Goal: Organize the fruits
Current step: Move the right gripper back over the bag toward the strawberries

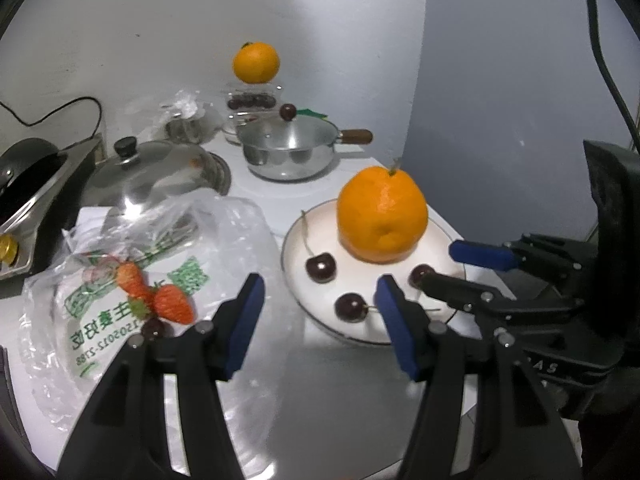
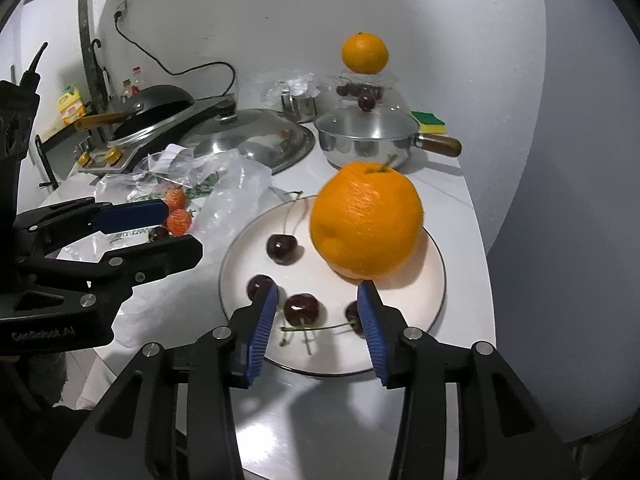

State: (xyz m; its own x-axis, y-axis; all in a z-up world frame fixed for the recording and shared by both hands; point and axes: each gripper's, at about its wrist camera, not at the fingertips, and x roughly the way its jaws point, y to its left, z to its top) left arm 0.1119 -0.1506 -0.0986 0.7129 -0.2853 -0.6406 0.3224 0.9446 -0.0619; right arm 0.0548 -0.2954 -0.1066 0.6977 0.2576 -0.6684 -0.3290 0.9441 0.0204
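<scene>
A white plate holds a large orange and several dark cherries. My right gripper hovers open over the plate's near edge. One cherry lies on the plate in line with the gap, and neither pad touches it. My left gripper is open and empty, just left of the plate beside a clear plastic bag. Two strawberries and one cherry lie on the bag.
At the back, a second orange sits on a clear box of cherries. In front of it is a steel pot with a wooden handle, a cherry on top. A large steel lid, a stove with a wok and a sponge crowd the counter.
</scene>
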